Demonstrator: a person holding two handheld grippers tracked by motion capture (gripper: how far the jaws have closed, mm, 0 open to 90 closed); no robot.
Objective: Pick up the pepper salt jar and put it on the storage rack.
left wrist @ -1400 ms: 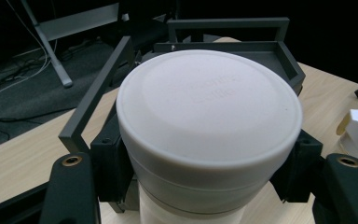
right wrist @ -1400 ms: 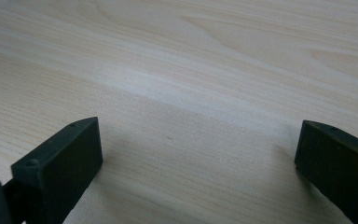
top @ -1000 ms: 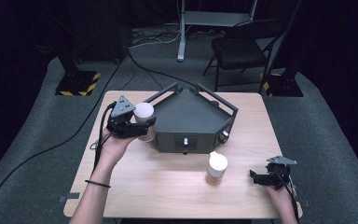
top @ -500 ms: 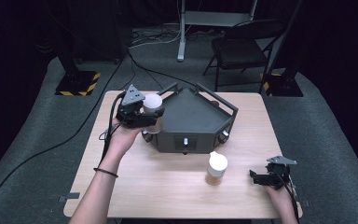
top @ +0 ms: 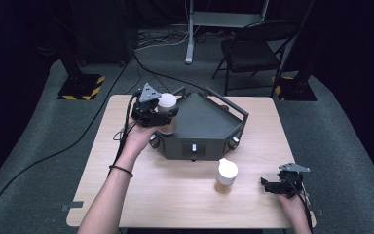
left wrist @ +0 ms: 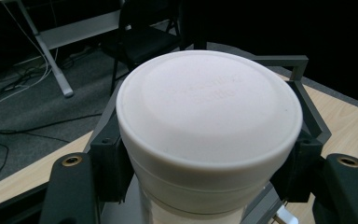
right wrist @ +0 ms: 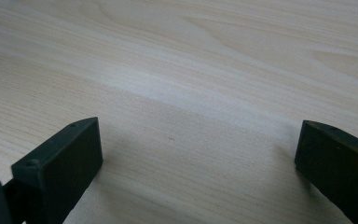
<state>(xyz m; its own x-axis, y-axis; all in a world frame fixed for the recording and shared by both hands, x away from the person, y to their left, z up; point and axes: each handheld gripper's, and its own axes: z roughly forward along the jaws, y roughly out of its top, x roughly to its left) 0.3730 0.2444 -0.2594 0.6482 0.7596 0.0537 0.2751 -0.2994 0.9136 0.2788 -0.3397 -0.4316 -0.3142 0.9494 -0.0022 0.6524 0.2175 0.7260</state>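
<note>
My left gripper (top: 163, 117) is shut on a jar with a white lid (top: 166, 102) and holds it in the air over the left edge of the dark grey angular tray (top: 204, 127). The left gripper view has that white-lidded jar (left wrist: 209, 126) pinched between both black jaws, with the tray's frame behind it. A second white-lidded jar (top: 226, 176) with tan contents stands upright on the wooden table (top: 175, 195) in front of the tray. Near the table's right front corner, my right gripper (top: 269, 185) rests low and open, and its own view has bare wood between the fingertips (right wrist: 60, 163).
A folding chair (top: 253, 48) and a metal stand (top: 191, 29) are beyond the table's far edge. Black posts with striped bases (top: 80, 87) flank the table on the carpet. A cable (top: 53, 156) trails off the left side.
My left gripper has carried the jar to the right and a little away from me, from beside the tray's left corner to over its left edge. The right gripper has kept still.
</note>
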